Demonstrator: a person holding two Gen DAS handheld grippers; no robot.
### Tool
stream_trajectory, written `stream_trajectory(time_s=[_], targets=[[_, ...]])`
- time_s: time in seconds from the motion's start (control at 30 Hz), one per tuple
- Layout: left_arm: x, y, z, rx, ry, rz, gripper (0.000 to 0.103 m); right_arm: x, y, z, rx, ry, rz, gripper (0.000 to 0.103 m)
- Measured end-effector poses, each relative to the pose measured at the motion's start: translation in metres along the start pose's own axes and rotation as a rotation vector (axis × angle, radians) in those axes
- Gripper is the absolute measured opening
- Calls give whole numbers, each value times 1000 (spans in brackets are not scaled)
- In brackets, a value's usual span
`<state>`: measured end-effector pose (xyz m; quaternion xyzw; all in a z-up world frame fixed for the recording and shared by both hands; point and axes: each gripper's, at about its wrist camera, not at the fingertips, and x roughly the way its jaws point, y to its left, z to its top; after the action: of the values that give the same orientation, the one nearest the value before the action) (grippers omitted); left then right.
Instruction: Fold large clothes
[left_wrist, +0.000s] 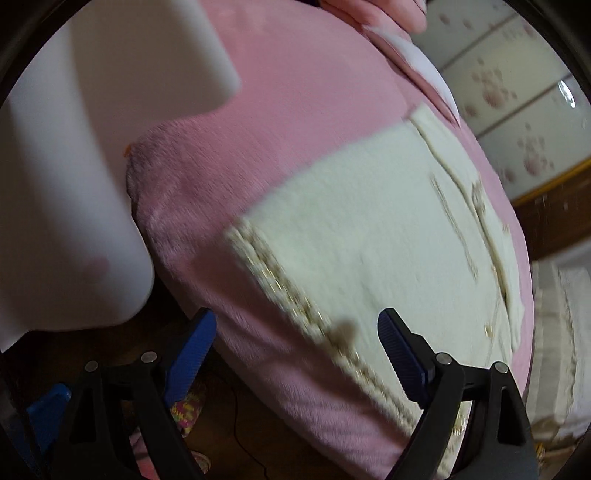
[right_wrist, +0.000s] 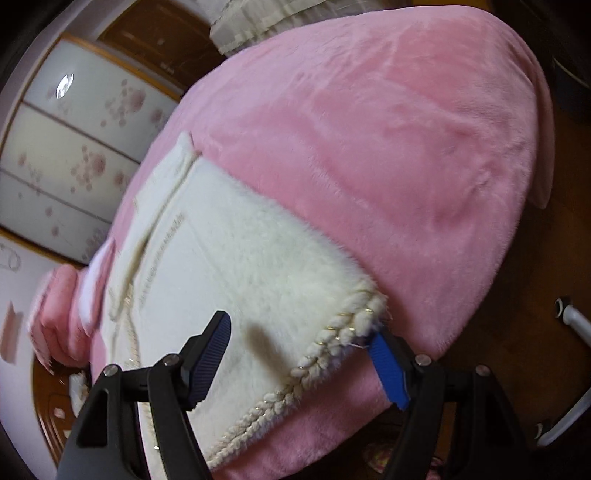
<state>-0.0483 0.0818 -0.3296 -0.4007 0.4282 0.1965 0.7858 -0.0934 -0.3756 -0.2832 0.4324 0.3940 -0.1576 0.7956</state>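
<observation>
A cream fuzzy garment with braided gold-flecked trim lies flat on a pink plush cover; it also shows in the right wrist view on the pink cover. My left gripper is open, its blue-padded fingers spread over the garment's trimmed near edge. My right gripper is open, spread around the garment's braided corner. Neither holds cloth.
A white pillow lies left of the pink cover. A folded pink item sits at the far side. A floral cabinet stands behind. Dark wooden floor and a white tube frame are at right.
</observation>
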Motion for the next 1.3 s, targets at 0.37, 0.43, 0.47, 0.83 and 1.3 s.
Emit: stream_trajectory(time_s=[0.37,0.43,0.47,0.83,1.3], targets=[[16,-9,29,21,-94,-8,72,10,4,1,-71,7,-12,48],[18,-15,28,33,-102,23,54,9,5,2,-75,10,5,34],[17,-18,28,37,-111,31,46,8,6,2,-78,15,16,24],[-5,-75,33,169,-21,-43,16,-17,50,15,4,50,167,14],[-48,-141,104,157,55,-361,11,-56,164,39,-56,-69,352,13]])
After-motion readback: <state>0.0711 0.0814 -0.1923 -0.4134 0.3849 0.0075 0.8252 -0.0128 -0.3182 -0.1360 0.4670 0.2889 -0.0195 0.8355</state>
